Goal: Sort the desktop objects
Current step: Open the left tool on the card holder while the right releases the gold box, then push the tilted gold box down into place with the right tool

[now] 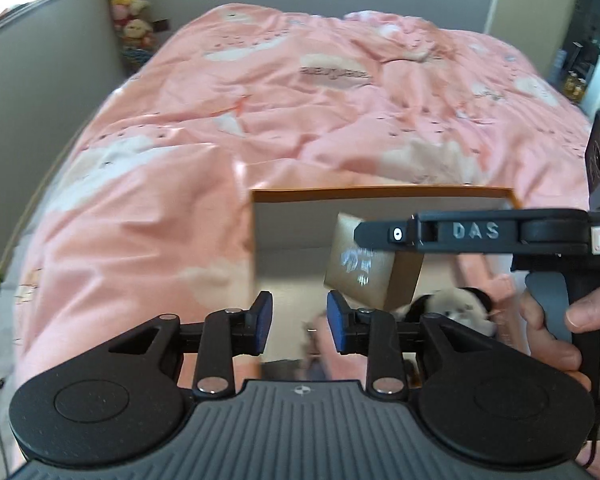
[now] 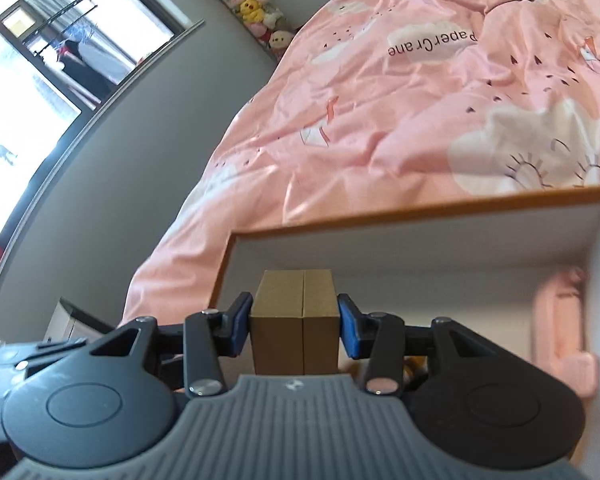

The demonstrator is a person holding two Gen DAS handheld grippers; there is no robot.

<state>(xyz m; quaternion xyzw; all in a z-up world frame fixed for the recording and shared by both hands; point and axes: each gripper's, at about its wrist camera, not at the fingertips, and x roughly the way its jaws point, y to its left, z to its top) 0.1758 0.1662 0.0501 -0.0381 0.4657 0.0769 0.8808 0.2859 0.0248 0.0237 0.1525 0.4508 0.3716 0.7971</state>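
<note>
Right wrist view: the right gripper [image 2: 296,326] clamps a small cardboard box [image 2: 294,320] at six o'clock, over the orange-rimmed box [image 2: 420,210] on the pink bedspread [image 2: 380,100]. The left gripper [image 1: 299,322] hangs parted, empty.

Brown carton [image 2: 294,320] — orange-rimmed white box [image 2: 420,216] — pink cloud-print quilt [image 2: 380,120].

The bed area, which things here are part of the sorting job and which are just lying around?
Part of the job:
- small cardboard box, held in the right gripper
- orange-rimmed storage box
- panda toy and pink item inside it
- left gripper, open

Just lying about:
- pink duvet
- stuffed toys by the wall
</note>
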